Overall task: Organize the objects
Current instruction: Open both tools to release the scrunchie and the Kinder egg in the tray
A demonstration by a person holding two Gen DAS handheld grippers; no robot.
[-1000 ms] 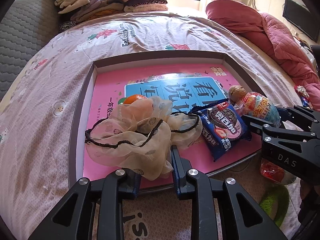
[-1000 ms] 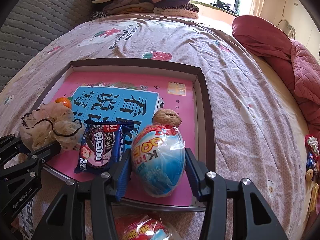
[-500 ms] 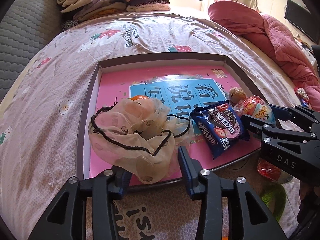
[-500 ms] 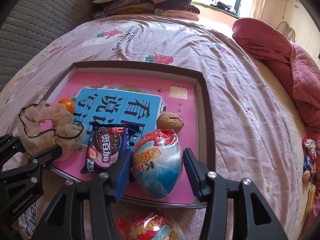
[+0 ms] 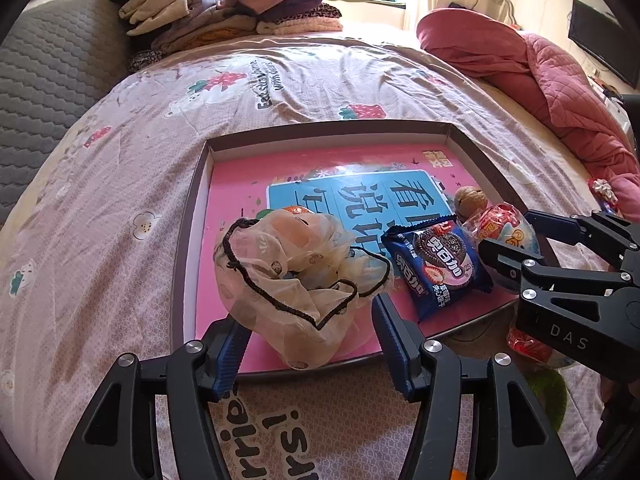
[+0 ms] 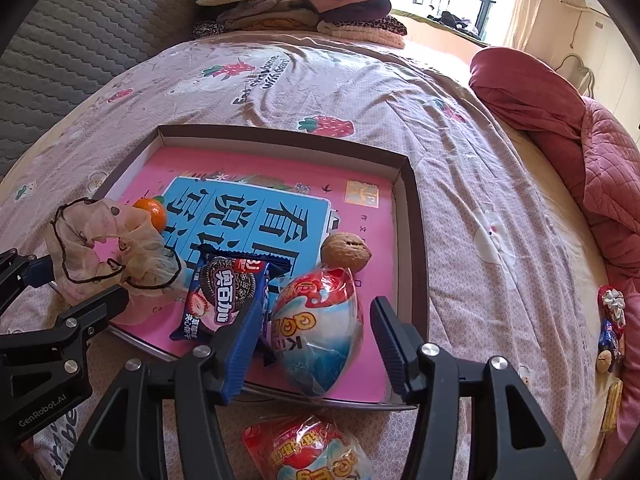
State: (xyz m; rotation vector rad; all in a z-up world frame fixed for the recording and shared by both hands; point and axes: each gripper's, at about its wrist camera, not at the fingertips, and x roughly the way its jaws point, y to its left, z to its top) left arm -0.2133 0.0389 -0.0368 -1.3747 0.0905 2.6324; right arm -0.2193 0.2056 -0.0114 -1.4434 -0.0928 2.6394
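A shallow brown box (image 5: 192,208) with a pink book as its floor lies on the bed. In it lie a beige scrunchie (image 5: 296,276), a small orange (image 6: 151,212), a blue cookie pack (image 5: 436,264), a walnut (image 6: 346,251) and a red-and-blue toy egg (image 6: 320,324). My left gripper (image 5: 310,344) is open, fingers either side of the scrunchie at the box's near edge. My right gripper (image 6: 312,336) is open, fingers apart on both sides of the egg, which rests in the box.
A second wrapped egg (image 6: 308,452) lies on the bed just below the right gripper. Small wrapped items (image 6: 610,320) lie at the right by a red quilt (image 6: 560,128). Folded clothes (image 5: 232,20) are piled at the far end.
Both grippers opened and drew back. The scrunchie and the egg, held a second ago, now rest in the box.
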